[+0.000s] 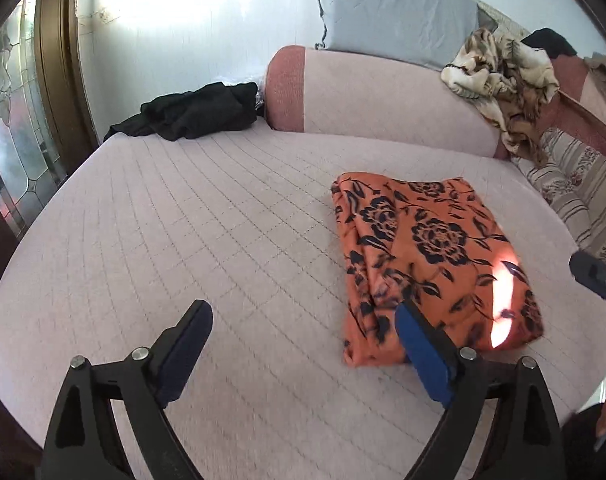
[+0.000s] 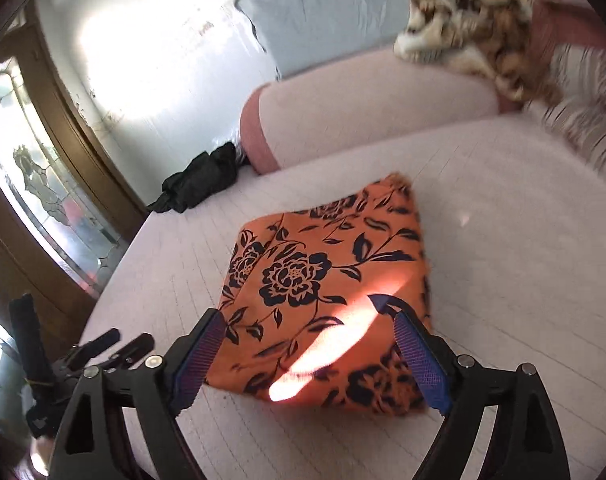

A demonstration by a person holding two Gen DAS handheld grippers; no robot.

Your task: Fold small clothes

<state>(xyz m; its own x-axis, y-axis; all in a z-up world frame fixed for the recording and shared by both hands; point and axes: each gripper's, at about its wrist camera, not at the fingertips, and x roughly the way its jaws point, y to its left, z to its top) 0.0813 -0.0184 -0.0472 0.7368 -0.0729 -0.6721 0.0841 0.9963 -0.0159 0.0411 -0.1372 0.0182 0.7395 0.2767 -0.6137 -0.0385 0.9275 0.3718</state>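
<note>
Lying folded on the pink quilted bed, the orange flowered cloth is the landmark. Left of it the left gripper hangs spread wide and empty, one pad near the cloth's near-left corner; a careless sweep there could catch the edge and undo the fold. Over the cloth's near edge the right gripper is likewise released, holding nothing. Closing now might pinch only the top layer and drag the bundle askew.

Grey pillow and bolster on quilted bed
</note>
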